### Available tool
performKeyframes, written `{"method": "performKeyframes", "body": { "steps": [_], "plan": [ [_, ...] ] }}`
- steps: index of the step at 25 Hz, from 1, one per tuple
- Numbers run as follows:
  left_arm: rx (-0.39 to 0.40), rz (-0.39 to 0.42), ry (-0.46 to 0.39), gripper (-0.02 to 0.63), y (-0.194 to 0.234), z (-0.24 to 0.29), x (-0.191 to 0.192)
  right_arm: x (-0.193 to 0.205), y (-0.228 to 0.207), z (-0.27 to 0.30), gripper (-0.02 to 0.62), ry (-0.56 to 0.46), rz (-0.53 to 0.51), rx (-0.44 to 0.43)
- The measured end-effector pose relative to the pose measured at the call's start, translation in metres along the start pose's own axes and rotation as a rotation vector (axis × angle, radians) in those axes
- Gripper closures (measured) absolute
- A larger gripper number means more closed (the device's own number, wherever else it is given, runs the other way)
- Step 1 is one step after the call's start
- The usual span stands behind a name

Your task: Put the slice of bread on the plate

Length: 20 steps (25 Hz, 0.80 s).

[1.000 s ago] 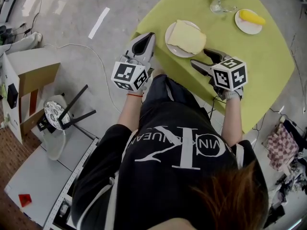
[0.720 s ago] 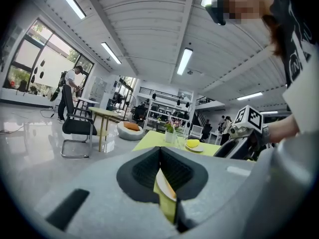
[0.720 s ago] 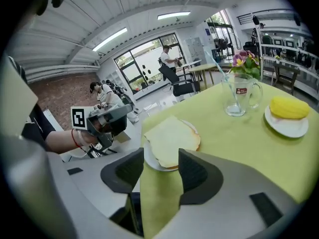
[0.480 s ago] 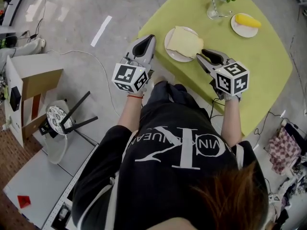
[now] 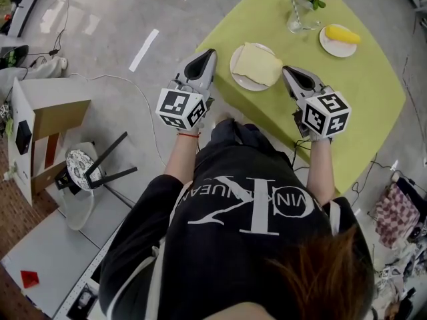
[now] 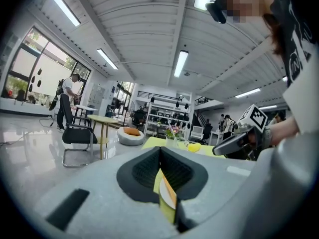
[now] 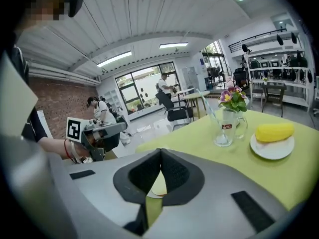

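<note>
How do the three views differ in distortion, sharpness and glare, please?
Head view: even light, sharp, soft shadows; bread and plate clear. Left gripper view: strong fisheye, dark corners, bowed ceiling lamps, washed-out windows at left. Right gripper view: same fisheye and dark corners; glass sharp.

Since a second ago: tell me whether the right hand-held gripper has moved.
Yes. The right hand-held gripper has shifted away from the person, its shut tip now level with the plate.
</note>
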<state>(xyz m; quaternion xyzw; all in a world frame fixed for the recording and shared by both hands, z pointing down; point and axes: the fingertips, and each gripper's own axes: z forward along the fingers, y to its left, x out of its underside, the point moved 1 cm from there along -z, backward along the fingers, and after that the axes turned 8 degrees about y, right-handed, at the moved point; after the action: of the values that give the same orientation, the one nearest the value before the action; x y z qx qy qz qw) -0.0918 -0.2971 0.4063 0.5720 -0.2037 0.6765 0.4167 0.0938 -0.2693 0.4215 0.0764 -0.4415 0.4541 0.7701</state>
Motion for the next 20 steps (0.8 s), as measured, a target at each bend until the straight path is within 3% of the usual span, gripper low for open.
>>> {"method": "performKeyframes", "body": {
  "steps": [5, 20],
  "plan": [
    [-0.014, 0.033, -0.005, 0.595, 0.002, -0.001, -0.009, -0.011, -0.003, -0.004, 0.594, -0.056, -0.005, 0.004],
    [-0.024, 0.032, -0.063, 0.595, 0.004, -0.007, -0.040, -0.044, -0.004, -0.023, 0.595, -0.227, -0.066, 0.038]
  ]
}}
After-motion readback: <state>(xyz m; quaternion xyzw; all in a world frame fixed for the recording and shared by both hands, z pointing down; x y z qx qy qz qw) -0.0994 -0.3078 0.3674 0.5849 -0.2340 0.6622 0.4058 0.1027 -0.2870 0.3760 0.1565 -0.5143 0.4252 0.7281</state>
